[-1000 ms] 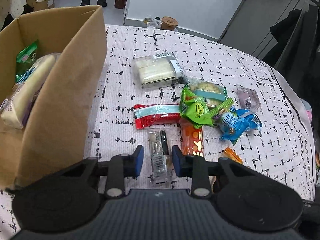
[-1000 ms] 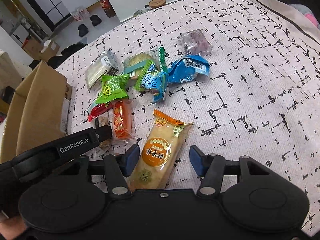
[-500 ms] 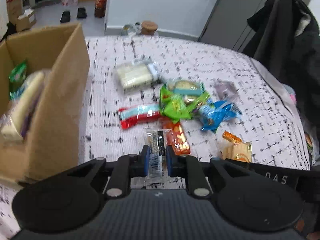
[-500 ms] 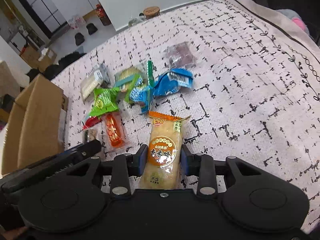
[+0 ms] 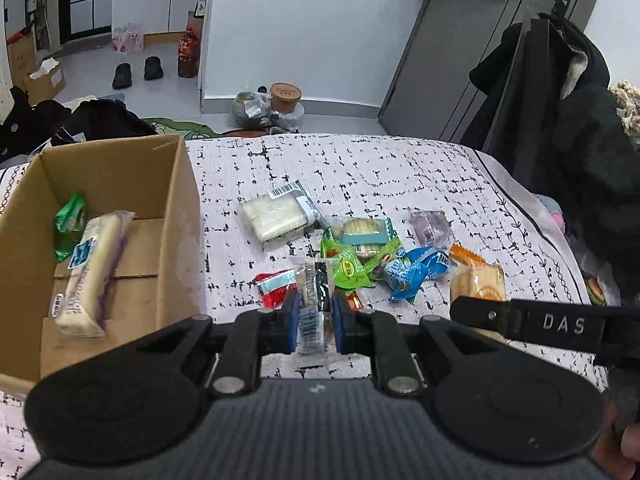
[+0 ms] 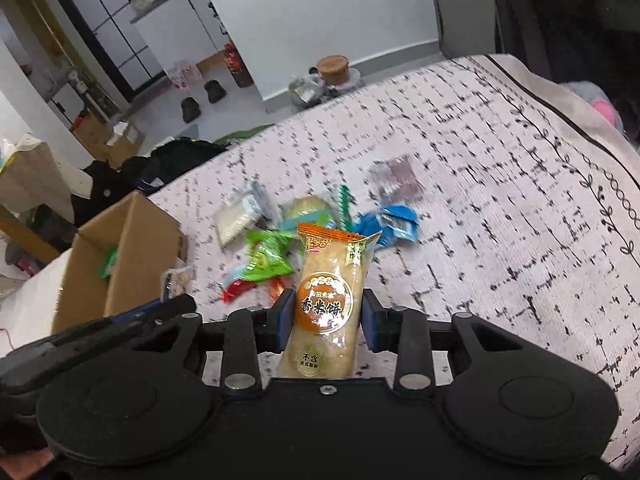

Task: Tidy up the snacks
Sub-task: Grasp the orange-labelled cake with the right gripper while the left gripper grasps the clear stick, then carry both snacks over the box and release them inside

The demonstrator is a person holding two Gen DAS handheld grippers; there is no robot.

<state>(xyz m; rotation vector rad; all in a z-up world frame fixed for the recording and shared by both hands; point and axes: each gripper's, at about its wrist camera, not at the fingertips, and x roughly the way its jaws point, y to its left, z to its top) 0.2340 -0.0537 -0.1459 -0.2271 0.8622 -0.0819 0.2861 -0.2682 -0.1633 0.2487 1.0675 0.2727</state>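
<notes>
My left gripper (image 5: pixel 314 316) is shut on a clear snack packet (image 5: pixel 314 300) with dark print, held above the patterned tablecloth (image 5: pixel 400 184). My right gripper (image 6: pixel 327 316) is shut on an orange rice cracker pack (image 6: pixel 328 300), lifted off the cloth; the same rice cracker pack (image 5: pixel 478 284) shows at the right of the left wrist view. A pile of snacks remains on the cloth: a red packet (image 5: pixel 274 288), a green packet (image 5: pixel 348 268), a blue packet (image 5: pixel 412 272) and a pale cracker pack (image 5: pixel 276 216). An open cardboard box (image 5: pixel 176 216) stands at the left.
Inside the box lie a long bread pack (image 5: pixel 90 268) and a green packet (image 5: pixel 70 224). A purple-filled clear packet (image 5: pixel 430 228) lies at the pile's far side. A dark coat (image 5: pixel 568 120) hangs at the right. Bags and a lidded cup (image 5: pixel 285 96) sit on the floor beyond the table.
Both grippers closed on their packets and rose. The clear packet and the rice cracker pack left the cloth, and the views now look down from higher up.
</notes>
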